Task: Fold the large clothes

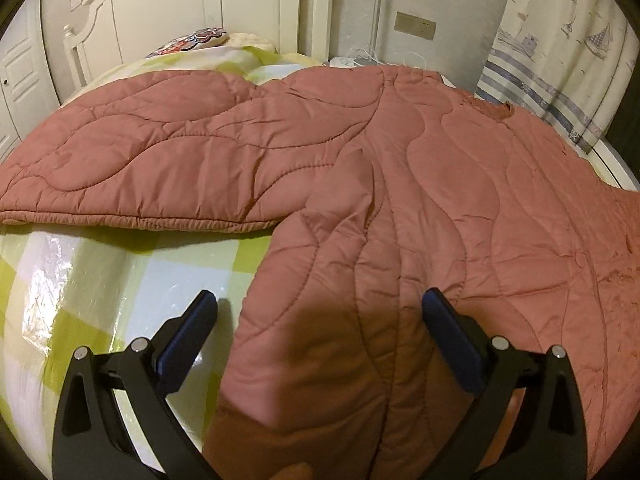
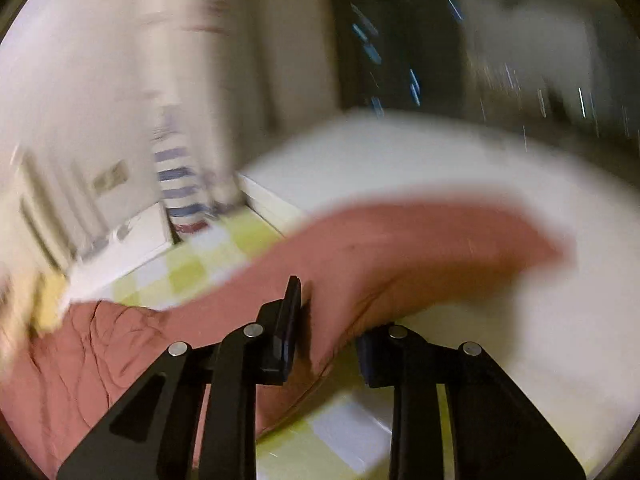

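Right gripper (image 2: 326, 320): jaws narrowed on a fold of the pink quilted coat (image 1: 400, 184), which it carries lifted over the bed's (image 1: 120, 280) edge; view blurred. Left gripper (image 1: 320, 308): jaws wide, empty, poised over the coat's near hem. Coat: spread flat across the checked bed, one sleeve (image 1: 140, 160) outstretched. Progress: early; first fold apparently under way, sleeve and body folds remaining.

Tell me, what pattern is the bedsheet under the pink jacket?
Green-and-white checks on the bedsheet, clearest in the left wrist view.
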The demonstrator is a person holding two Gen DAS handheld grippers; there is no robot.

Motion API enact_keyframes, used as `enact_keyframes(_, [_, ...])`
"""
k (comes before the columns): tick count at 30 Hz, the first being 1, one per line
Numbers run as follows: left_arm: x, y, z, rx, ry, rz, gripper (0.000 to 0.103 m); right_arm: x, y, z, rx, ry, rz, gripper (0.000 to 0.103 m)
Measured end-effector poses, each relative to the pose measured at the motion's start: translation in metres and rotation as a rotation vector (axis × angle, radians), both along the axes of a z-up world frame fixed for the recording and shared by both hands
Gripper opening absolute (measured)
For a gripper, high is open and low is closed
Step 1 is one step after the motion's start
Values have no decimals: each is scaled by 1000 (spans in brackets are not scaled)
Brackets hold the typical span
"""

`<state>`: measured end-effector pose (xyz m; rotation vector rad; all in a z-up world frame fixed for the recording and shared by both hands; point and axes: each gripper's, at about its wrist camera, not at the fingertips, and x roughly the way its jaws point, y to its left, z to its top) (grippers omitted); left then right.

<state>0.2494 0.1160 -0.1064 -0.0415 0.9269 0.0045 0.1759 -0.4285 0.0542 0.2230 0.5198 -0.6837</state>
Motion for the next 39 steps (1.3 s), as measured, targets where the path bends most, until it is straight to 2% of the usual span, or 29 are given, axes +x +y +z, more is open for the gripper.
enact_keyframes(2, [0,1,0,-2,4,-1,101,21,70,25,-251,35,138,27])
enact_keyframes(4, [1,4,1,-9,4,-1,101,40,140,27,-456,87,293,28])
enact_keyframes(5, [1,4,1,-10,3,-1,101,46,187,16,-576,141,419,30])
enact_keyframes(6, [1,5,1,-10,2,-1,101,48,216,3,-635,204,511,37])
enact_keyframes(8, [0,6,1,-10,1,-1,101,49,265,-34,-696,356,689,72])
enact_keyframes(9, [0,6,1,-9,1,-1,101,46,285,-61,-715,441,771,73])
enact_keyframes(11, [0,6,1,-10,1,-1,101,36,300,-95,-738,504,814,73])
enact_keyframes(12, [0,6,1,-11,1,-1,101,29,297,-98,-734,486,796,73])
enact_keyframes(14, [0,5,1,-11,1,0,101,22,276,-93,-626,441,763,79])
enact_keyframes(15, [0,4,1,-10,1,0,101,18,254,-89,-550,430,738,80])
enact_keyframes(17, [-1,5,1,-11,0,0,101,22,228,-84,-484,407,695,79])
enact_keyframes(19, [0,4,1,-12,0,0,101,19,190,-68,-349,298,658,80])
enact_keyframes(20, [0,4,1,-11,1,0,101,11,164,-59,-299,246,591,80])
enact_keyframes(21, [0,4,1,-9,1,0,101,14,156,-52,-274,235,546,80])
enact_keyframes(23, [-1,6,1,-8,1,0,101,12,128,-53,-211,264,480,80])
enact_keyframes(26, [-1,5,1,-8,1,0,101,31,114,-67,-205,364,404,79])
enact_keyframes(28, [-1,5,1,-6,1,0,101,35,89,-80,-111,358,351,79])
enact_keyframes(31, [-2,4,1,-3,1,0,101,29,79,-77,-31,311,289,79])
enact_keyframes(33, [-2,5,1,-4,1,0,101,26,77,-75,45,297,323,79])
enact_keyframes(35, [-2,5,1,-3,1,0,101,23,97,-63,23,259,375,79])
enact_keyframes(39, [-1,5,1,0,2,0,101,22,145,-39,-144,163,482,81])
